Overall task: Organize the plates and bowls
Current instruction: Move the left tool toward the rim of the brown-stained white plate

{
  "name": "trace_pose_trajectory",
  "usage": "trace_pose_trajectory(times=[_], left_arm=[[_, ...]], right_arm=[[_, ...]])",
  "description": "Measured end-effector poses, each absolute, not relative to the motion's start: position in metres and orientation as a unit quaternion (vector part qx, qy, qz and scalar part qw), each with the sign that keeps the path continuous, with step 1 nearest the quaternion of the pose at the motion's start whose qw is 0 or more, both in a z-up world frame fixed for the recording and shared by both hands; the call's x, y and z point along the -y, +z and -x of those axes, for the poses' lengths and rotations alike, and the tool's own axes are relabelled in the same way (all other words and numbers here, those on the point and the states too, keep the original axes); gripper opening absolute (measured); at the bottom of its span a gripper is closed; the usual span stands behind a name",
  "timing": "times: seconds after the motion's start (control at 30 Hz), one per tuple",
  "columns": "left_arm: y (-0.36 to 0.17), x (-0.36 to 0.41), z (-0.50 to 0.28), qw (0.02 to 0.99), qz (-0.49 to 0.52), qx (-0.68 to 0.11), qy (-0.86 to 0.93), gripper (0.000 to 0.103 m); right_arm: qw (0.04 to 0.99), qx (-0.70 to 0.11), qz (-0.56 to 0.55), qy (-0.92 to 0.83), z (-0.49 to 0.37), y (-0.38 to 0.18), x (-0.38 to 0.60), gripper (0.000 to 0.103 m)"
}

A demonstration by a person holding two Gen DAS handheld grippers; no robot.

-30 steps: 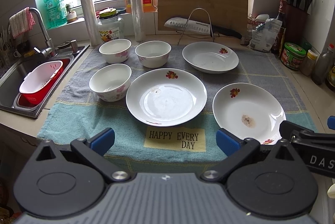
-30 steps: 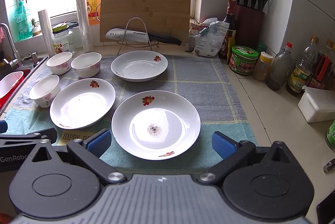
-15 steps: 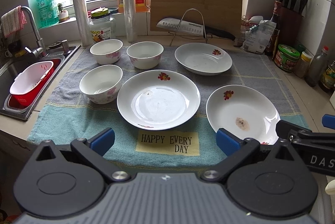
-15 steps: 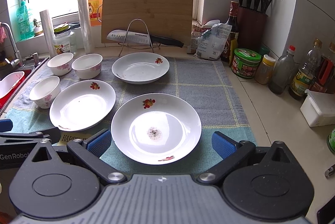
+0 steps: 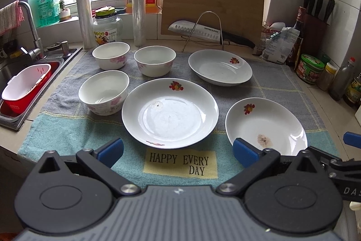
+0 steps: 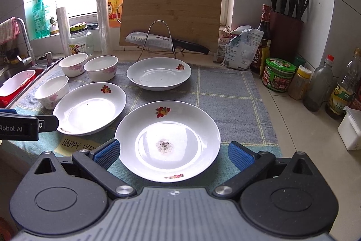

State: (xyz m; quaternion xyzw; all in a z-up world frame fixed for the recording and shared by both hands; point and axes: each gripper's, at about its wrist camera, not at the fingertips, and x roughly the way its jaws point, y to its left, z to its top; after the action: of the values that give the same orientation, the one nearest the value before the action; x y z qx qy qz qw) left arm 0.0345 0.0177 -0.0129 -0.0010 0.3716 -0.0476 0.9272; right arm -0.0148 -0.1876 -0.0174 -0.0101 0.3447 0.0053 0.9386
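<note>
White porcelain covers the blue-and-grey dish towel (image 5: 67, 128): three plates and three bowls, all lying apart from each other. The nearest plate (image 6: 167, 140), with a fruit motif on its rim and a speckled stain at its centre, sits at the towel's front edge, straight ahead of the right gripper (image 6: 173, 154), whose blue-padded fingers (image 6: 106, 153) are spread wide and hold nothing. To its left lies the middle plate (image 5: 170, 112), just behind the towel's "HAPPY EVERY DAY" label (image 5: 180, 162) and ahead of the left gripper (image 5: 178, 150), likewise released and empty. The far plate (image 5: 220, 67) rests near the back of the towel, in front of a wire rack (image 5: 204, 31) carrying a cleaver (image 5: 196, 31). One floral bowl (image 5: 103, 92) stands just left of the middle plate; two more bowls (image 5: 111, 55) (image 5: 154, 61) stand side by side behind it. A wooden cutting board (image 5: 214, 6) leans at the window, a sink (image 5: 13, 74) with a red-and-white basket (image 5: 24, 85) lies to the left, and jars and bottles (image 6: 318, 85) line the right wall.
</note>
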Motion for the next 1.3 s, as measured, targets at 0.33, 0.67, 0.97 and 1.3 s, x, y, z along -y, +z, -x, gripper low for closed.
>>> trace_pose_trajectory(times=[0.33,0.67,0.97,1.3], left_arm=[[-0.025,-0.015,-0.047,0.921,-0.033,-0.381,-0.068,0.102],[-0.038,-0.009,-0.060,0.908,-0.048,-0.404,-0.099,0.102],[-0.043,0.001,-0.075,0.901,-0.062,-0.412,-0.121,0.102],[-0.046,0.029,-0.110,0.885,-0.095,-0.415,-0.189,0.102]], right_arm=[[0.922,-0.386,0.018,0.035,0.008,-0.067,0.200,0.103],[0.913,-0.406,0.009,0.048,-0.006,-0.100,0.205,0.103],[0.911,-0.410,0.017,0.051,-0.020,-0.113,0.205,0.103],[0.913,-0.402,0.040,0.055,-0.030,-0.119,0.203,0.103]])
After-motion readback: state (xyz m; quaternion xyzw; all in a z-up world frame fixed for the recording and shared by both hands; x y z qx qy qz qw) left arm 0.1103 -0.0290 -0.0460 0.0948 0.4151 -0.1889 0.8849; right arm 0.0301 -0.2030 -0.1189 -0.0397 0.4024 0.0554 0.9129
